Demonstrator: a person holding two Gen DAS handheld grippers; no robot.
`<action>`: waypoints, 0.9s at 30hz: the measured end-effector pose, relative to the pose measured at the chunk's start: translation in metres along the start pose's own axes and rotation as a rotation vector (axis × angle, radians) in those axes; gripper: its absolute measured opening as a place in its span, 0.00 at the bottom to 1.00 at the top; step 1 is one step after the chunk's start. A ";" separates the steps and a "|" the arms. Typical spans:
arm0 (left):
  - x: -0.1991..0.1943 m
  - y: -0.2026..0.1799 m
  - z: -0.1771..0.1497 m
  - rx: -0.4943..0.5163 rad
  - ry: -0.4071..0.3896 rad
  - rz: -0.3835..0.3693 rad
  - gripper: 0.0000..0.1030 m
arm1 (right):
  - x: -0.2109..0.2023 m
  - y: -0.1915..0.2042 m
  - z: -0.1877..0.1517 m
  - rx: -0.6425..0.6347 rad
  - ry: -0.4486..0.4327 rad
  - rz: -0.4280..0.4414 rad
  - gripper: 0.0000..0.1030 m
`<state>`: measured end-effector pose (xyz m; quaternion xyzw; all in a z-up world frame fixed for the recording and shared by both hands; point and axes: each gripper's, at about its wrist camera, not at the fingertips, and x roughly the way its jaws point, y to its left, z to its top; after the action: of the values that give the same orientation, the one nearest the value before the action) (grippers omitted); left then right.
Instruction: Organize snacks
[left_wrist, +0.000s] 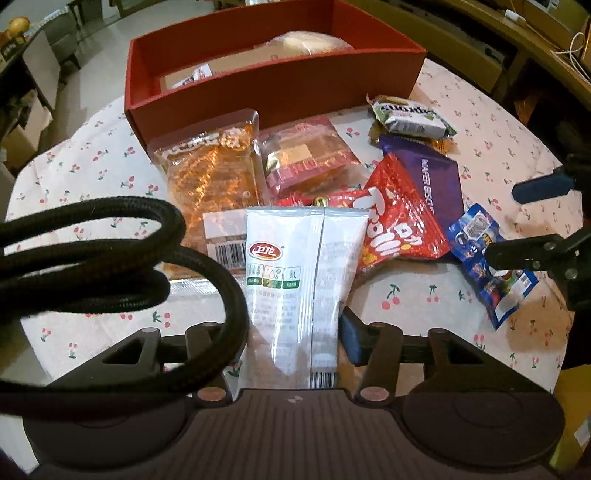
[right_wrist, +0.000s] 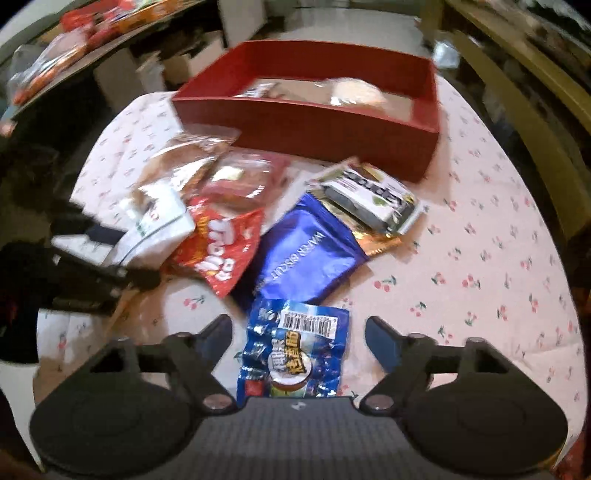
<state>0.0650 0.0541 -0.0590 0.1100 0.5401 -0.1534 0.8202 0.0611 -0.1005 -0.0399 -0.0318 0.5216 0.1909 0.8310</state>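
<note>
My left gripper (left_wrist: 295, 332) is shut on a white-and-silver snack packet (left_wrist: 303, 273), which stands upright between the jaws; a black cable hides the left finger. The right wrist view shows that packet (right_wrist: 155, 229) at the left, held above the pile. My right gripper (right_wrist: 297, 325) is open wide, and a small blue snack packet (right_wrist: 295, 354) lies flat on the cloth between its fingers, touching neither pad. The left wrist view shows this gripper (left_wrist: 524, 221) at the right edge over the blue packet (left_wrist: 491, 258). A red open box (left_wrist: 273, 85) (right_wrist: 306, 122) stands behind the pile.
Loose on the cherry-print tablecloth (left_wrist: 406, 295) lie an orange clear pack (left_wrist: 210, 177), a pink pastry pack (left_wrist: 306, 158), a red candy bag (left_wrist: 395, 221), a purple wafer pack (left_wrist: 432, 177) and a green-and-white bar (left_wrist: 410, 118). The box holds a pale round pack (left_wrist: 310, 40). A looped black cable (left_wrist: 110, 258) hangs left.
</note>
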 end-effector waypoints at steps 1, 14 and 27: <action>0.001 0.000 0.000 -0.001 0.004 -0.004 0.58 | 0.004 0.002 0.000 0.003 0.013 0.007 1.00; 0.000 -0.003 -0.003 0.017 -0.001 0.001 0.57 | 0.018 0.033 -0.020 -0.158 0.041 -0.110 0.95; -0.028 -0.004 0.000 -0.034 -0.089 -0.013 0.54 | -0.019 0.045 -0.012 -0.202 -0.123 -0.215 0.95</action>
<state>0.0526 0.0538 -0.0334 0.0856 0.5061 -0.1545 0.8442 0.0282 -0.0674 -0.0219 -0.1588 0.4414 0.1540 0.8696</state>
